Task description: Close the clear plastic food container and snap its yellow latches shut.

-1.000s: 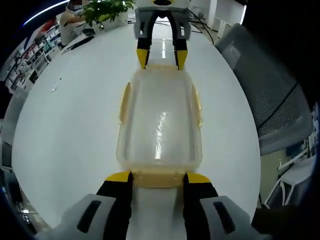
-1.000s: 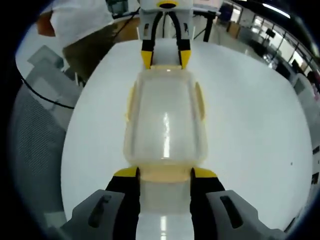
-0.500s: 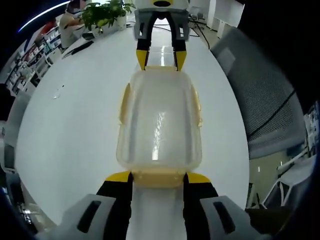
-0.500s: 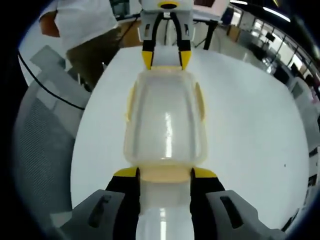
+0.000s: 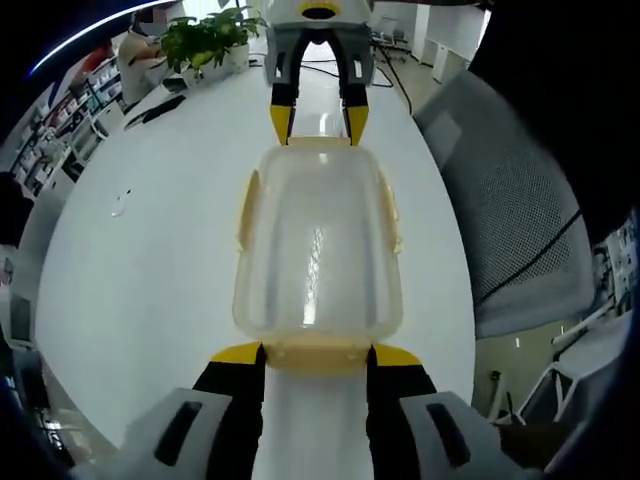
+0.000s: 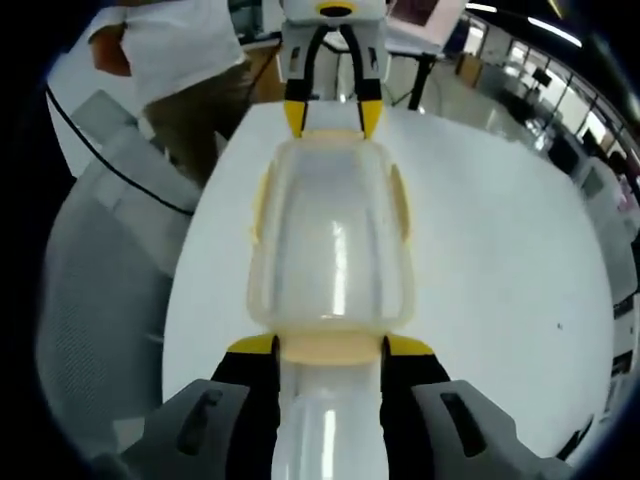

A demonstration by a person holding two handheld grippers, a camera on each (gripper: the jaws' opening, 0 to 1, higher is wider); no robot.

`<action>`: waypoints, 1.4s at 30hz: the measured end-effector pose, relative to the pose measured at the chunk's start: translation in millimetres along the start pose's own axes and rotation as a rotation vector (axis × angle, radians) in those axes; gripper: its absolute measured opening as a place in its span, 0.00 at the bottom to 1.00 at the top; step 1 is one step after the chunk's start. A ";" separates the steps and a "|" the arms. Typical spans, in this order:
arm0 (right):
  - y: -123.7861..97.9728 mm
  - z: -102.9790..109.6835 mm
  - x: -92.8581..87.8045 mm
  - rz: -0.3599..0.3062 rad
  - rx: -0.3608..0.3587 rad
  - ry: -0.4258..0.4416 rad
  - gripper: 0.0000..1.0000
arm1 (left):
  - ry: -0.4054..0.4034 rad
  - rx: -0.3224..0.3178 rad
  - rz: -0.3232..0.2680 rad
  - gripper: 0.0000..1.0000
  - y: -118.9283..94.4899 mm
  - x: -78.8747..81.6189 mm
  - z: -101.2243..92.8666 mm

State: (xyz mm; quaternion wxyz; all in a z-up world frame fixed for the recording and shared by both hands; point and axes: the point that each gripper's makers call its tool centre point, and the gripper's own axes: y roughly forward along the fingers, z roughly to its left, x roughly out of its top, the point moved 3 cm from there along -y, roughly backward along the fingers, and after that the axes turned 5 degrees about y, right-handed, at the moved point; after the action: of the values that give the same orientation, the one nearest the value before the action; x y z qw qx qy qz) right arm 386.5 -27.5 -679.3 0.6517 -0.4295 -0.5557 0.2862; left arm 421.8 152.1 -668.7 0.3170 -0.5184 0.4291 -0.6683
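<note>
Clear plastic, yellow-latched: the container [image 5: 318, 250] lies on my white desk [image 5: 140, 260], spanned end to end between both grippers. My left gripper [image 5: 316, 352] has its jaws part-open, tips set against the near end latch [image 5: 316, 356]; whether they squeeze it I cannot tell. My right gripper [image 6: 330, 345] stands likewise at the opposite end latch [image 6: 330, 348]. Bare desk runs out along both long sides. A grey mesh chair [image 5: 500, 220] sits just past the desk's edge.

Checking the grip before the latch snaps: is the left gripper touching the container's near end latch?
Touching. In the left gripper view, the left gripper has its yellow tips pressed against both ends of the end latch of the container, no gap visible.
</note>
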 end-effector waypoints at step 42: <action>-83.0 -9.3 -106.3 0.031 -0.053 0.048 0.35 | 0.070 -0.014 -0.048 0.34 47.6 120.3 27.9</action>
State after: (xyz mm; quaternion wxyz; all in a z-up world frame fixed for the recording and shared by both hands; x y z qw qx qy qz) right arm 363.6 -158.9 -657.4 0.6487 -0.4622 -0.5405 0.2710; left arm 416.2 20.3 -658.3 0.2821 -0.5072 0.4320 -0.6903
